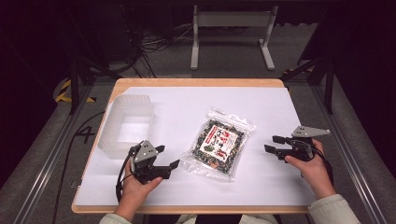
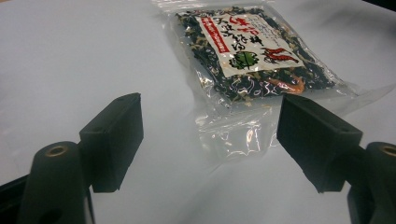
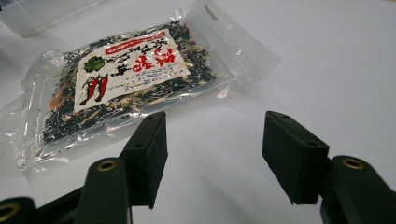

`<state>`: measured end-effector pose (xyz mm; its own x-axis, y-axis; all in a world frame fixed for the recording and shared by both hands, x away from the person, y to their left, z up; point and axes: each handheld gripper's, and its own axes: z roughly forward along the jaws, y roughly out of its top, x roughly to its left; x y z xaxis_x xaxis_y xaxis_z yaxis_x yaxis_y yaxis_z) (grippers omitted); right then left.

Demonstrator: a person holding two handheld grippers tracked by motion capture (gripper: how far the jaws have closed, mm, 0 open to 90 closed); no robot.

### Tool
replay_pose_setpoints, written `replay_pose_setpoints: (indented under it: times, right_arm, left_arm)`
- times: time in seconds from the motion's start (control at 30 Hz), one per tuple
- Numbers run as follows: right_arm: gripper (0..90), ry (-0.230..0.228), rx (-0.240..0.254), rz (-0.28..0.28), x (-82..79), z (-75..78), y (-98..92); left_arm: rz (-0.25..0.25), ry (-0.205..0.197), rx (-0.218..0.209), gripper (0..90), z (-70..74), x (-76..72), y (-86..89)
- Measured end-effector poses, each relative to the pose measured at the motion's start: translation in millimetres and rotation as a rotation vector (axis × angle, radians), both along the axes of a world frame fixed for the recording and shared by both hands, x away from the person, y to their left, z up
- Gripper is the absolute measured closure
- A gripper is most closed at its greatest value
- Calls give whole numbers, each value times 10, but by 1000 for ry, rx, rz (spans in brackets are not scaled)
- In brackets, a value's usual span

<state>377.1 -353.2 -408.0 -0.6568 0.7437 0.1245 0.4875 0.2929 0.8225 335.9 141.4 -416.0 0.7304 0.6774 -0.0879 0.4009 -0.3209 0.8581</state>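
A clear plastic bag of dark dried food with a white and red label (image 1: 218,143) lies flat in the middle of the white table cover. My left gripper (image 1: 167,157) is open just left of the bag's near corner, jaws empty. My right gripper (image 1: 274,144) is open to the right of the bag, a short gap away, also empty. In the left gripper view the bag (image 2: 252,60) lies ahead and to the right, its clear edge reaching between the jaws of that gripper (image 2: 205,140). In the right gripper view the bag (image 3: 123,79) lies ahead and to the left of that gripper (image 3: 212,154).
A translucent plastic tub (image 1: 127,123) stands at the left of the table, just behind my left hand. The white sheet (image 1: 275,109) covers most of the wooden tabletop (image 1: 196,82). Beyond the far edge are a white frame's legs (image 1: 231,32) and cables on the floor.
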Motion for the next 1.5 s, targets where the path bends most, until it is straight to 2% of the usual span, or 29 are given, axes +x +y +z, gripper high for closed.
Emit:
replay_pose_setpoints:
  times: [0.03, 0.2, 0.3, 0.37, 0.53, 0.77, 0.9, 0.93, 1.07, 1.27, 1.5]
  right_arm:
    - [405, 32, 16, -10, 15, 19, -3]
    - [399, 26, 7, -1, 148, 132, 18]
    - [370, 43, 8, -2, 261, 175, 40]
    - [340, 38, 4, -3, 326, 196, 62]
    - [271, 31, 23, -19, 476, 216, 94]
    - [221, 35, 40, -6, 680, 232, 139]
    - [220, 37, 72, 8, 765, 199, 160]
    - [215, 54, 80, 10, 811, 169, 169]
    - [214, 67, 66, 3, 946, 80, 214]
    - [213, 78, 42, 6, 1033, -12, 277]
    - [235, 129, 49, 15, 1107, -140, 298]
  left_arm:
    - [0, 8, -12, 237, 3, -3, 3]
    - [-5, 0, -15, 237, 18, -19, -20]
    - [-8, -3, -7, 237, 19, -22, -23]
    - [-2, -5, -11, 238, 21, -24, -14]
    - [7, -11, -5, 238, 21, -27, -10]
    - [-4, -9, -9, 232, 25, -26, -28]
    - [-8, -10, -8, 230, 21, -20, -35]
    - [-8, -11, -6, 230, 21, -20, -36]
    - [-10, -14, 0, 229, 15, -11, -39]
    - [-10, -9, -1, 229, 8, -11, -42]
    - [-11, -5, 2, 230, 3, -16, -51]
